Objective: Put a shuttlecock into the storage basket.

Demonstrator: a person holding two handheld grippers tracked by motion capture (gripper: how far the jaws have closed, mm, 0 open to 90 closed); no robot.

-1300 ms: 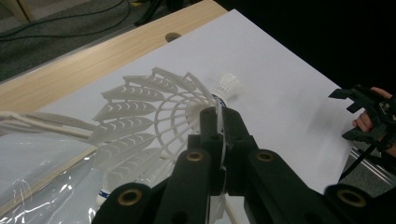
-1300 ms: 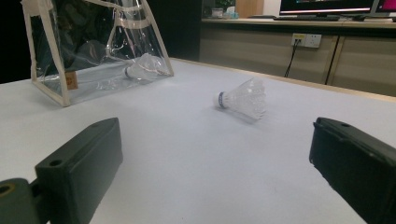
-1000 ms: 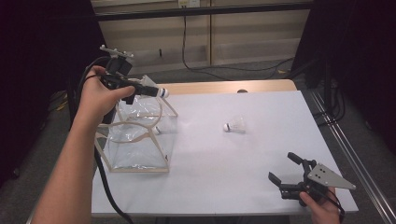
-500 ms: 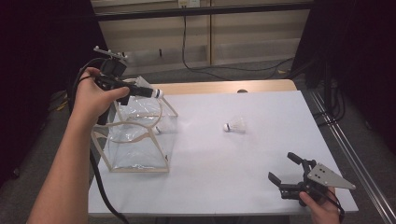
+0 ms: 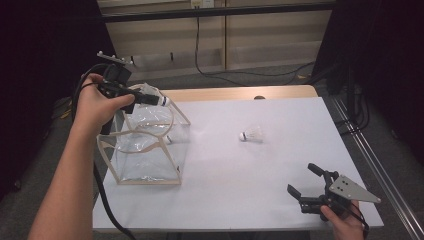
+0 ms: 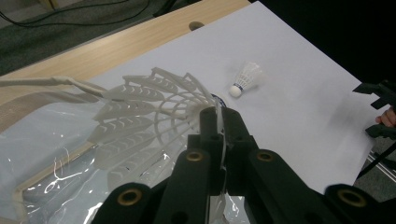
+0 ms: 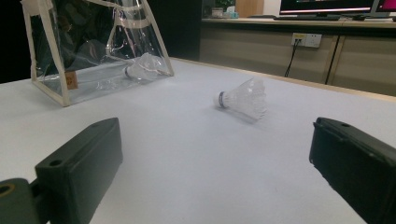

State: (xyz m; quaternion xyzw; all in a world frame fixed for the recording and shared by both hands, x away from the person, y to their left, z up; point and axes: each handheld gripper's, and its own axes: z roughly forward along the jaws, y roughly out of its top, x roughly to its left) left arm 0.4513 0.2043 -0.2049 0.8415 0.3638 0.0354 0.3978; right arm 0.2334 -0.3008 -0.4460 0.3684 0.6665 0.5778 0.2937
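High view has the left gripper (image 5: 150, 98) upper left of frame, clamped on a shuttlecock (image 5: 161, 100) by its skirt, cork poking out right above the mouth of the clear bag (image 5: 147, 145). Prob held that way so it can drop straight in w/ the other birdie (image 7: 142, 67) already lying at the bag's bottom. Right gripper (image 5: 306, 181) sits lower right, jaws wide w/ nothing in them, aimed at the loose shuttlecock (image 5: 251, 134) lying mid-table on the white table (image 5: 240, 175), so I'd guess that's the next pick.
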